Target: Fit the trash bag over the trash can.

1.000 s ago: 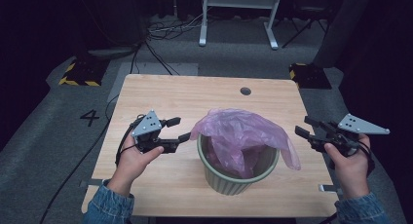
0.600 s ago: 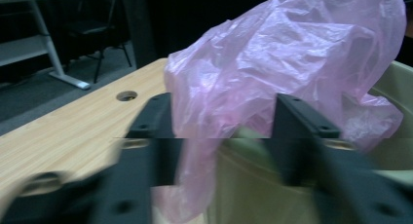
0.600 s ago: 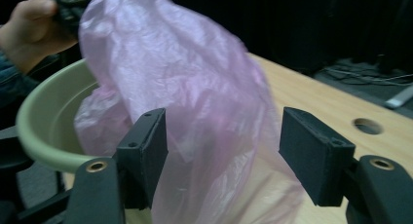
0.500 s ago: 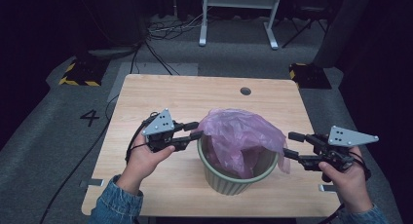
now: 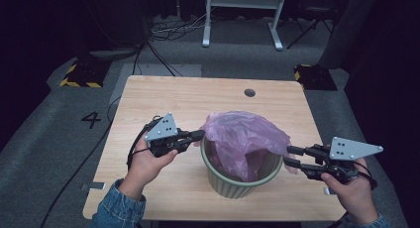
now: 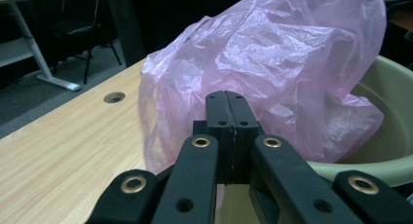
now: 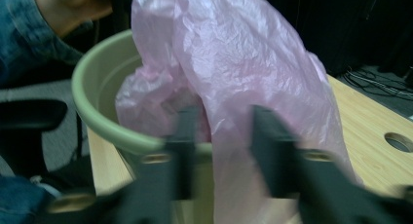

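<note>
A pale green bin point(image 5: 237, 186) stands on the wooden table point(image 5: 173, 99), with a crumpled pink plastic bag point(image 5: 245, 134) bulging out of it. My left gripper point(image 5: 198, 135) points at the bag's left edge. In the left gripper view its jaws point(image 6: 226, 95) have just closed flat together on a fold of the bag point(image 6: 272, 58), beside the bin's rim point(image 6: 389, 136). My right gripper point(image 5: 289, 157) sits at the bag's right edge. Its jaws point(image 7: 224, 114) are blurred and have just been closing, still apart, with the bag's film point(image 7: 234, 48) between them above the rim point(image 7: 97, 87).
A round cable hole point(image 5: 249, 92) lies in the table's far side. A white desk frame point(image 5: 242, 15) and cables stand on the floor beyond. Yellow-black blocks point(image 5: 79, 74) and a floor mark "4" point(image 5: 91, 120) are at the left.
Both hands have come inward to the bin. The left jaws went from wide apart to closed at the bag's left edge. The right jaws narrowed around its right edge.
</note>
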`<action>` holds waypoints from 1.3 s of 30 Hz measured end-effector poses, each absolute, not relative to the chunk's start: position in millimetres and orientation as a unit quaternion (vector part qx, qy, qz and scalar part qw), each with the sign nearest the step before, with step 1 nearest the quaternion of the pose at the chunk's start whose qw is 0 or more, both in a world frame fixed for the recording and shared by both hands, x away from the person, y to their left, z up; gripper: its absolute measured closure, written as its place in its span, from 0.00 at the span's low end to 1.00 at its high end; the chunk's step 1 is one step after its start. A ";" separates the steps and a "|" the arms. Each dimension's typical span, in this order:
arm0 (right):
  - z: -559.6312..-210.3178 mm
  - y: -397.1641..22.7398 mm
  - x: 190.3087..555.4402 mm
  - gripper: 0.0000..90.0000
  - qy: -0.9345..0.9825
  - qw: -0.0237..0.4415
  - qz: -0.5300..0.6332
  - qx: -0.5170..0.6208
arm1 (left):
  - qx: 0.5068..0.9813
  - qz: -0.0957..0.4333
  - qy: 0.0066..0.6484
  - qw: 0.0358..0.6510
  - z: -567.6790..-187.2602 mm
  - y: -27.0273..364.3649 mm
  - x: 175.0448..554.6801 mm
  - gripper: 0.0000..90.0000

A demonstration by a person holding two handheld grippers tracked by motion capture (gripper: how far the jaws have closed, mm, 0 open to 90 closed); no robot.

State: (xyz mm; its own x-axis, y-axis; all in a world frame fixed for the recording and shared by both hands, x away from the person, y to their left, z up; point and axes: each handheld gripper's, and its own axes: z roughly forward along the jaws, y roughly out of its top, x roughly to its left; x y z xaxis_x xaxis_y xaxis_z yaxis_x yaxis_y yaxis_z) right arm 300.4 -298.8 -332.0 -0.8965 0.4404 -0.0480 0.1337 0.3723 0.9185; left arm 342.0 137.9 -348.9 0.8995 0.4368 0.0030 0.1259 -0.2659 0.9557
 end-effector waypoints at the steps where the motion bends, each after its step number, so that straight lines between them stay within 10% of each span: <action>1: -332.8 -298.1 299.4 0.98 0.817 0.145 0.529 0.177 | 0.783 0.133 0.178 0.581 -349.1 137.9 339.6 1.00; 11: -333.9 -295.7 278.9 1.00 0.820 0.153 0.530 0.153 | 0.777 0.121 0.153 0.598 -355.5 146.2 321.0 1.00; 15: -330.8 -297.1 283.9 0.48 0.797 0.209 0.538 0.176 | 0.777 0.122 0.157 0.597 -355.9 142.8 324.9 1.00; 17: -330.5 -294.7 287.4 0.37 0.793 0.213 0.542 0.178 | 0.779 0.123 0.155 0.595 -355.2 140.4 325.9 1.00; 23: -334.7 -289.3 295.5 0.98 0.812 0.179 0.527 0.173 | 0.784 0.117 0.146 0.591 -357.1 138.5 322.7 1.00; 39: -372.2 -288.7 259.5 1.00 0.847 0.079 0.516 0.101 | 0.811 0.070 0.101 0.572 -390.4 148.0 289.8 1.00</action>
